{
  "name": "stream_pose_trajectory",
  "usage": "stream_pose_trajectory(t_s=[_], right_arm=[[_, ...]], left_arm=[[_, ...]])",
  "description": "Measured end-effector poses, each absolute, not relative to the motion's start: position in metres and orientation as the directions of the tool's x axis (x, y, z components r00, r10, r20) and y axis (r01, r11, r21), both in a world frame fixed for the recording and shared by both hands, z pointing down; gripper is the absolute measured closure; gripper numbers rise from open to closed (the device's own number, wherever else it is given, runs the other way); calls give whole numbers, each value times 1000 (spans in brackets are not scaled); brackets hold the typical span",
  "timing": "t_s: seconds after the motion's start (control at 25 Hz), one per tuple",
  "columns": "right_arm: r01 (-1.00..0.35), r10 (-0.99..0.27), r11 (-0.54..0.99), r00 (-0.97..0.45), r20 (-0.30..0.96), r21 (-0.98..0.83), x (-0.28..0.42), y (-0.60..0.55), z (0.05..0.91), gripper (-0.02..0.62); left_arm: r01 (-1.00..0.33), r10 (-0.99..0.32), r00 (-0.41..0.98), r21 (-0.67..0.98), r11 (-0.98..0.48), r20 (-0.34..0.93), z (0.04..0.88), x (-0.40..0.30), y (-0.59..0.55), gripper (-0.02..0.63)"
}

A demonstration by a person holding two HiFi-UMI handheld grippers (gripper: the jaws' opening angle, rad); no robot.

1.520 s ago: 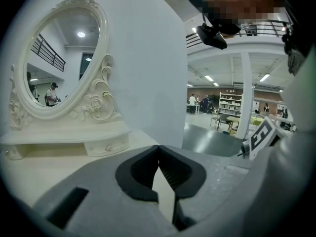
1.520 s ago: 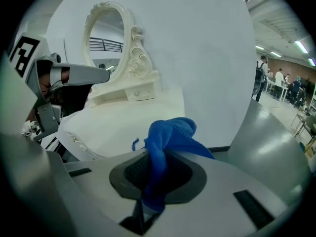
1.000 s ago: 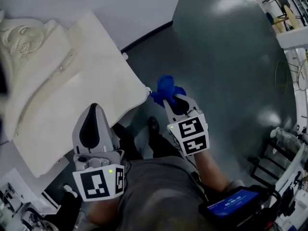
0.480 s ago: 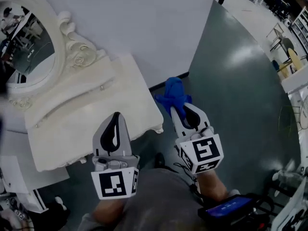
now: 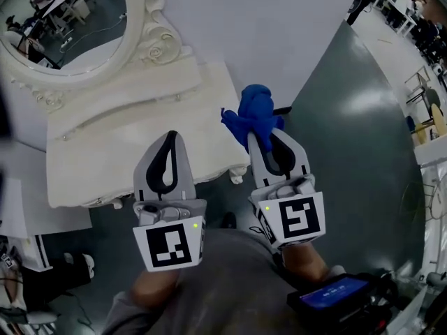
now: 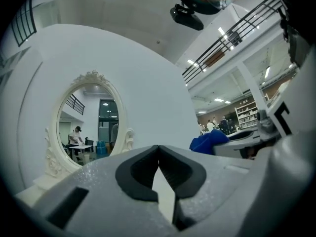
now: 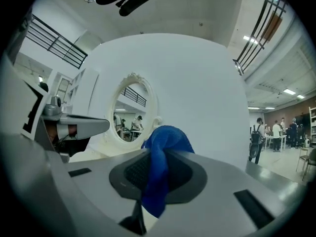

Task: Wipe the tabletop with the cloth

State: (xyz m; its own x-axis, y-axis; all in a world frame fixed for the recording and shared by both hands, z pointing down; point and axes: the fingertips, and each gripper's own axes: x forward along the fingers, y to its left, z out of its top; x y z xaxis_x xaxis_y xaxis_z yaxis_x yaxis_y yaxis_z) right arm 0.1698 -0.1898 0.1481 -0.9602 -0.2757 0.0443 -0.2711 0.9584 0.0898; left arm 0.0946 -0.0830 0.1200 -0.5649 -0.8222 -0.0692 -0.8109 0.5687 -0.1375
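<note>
Blue crumpled cloth (image 5: pixel 255 116) pinched between the right gripper (image 5: pixel 263 137) fingers.
It hangs at the right edge of the cream ornate surface (image 5: pixel 105 166); the left gripper (image 5: pixel 171 137) fingers are pressed together, empty.

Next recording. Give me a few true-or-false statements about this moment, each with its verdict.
1. The right gripper is shut on the blue cloth. True.
2. The left gripper holds a sponge. False: it is shut with nothing in it.
3. The tabletop is black. False: it is white.
4. A mirror in an ornate frame rises behind the tabletop. True.
</note>
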Motion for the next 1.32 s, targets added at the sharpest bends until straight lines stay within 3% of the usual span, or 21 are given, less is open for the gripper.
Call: stream_pose_trajectory(t_s=[1.32], right_arm=[[-183, -192, 976, -979, 72, 121, 147, -141, 154, 545]], left_arm=[[-786, -794, -607, -119, 607, -44, 119, 83, -44, 591]])
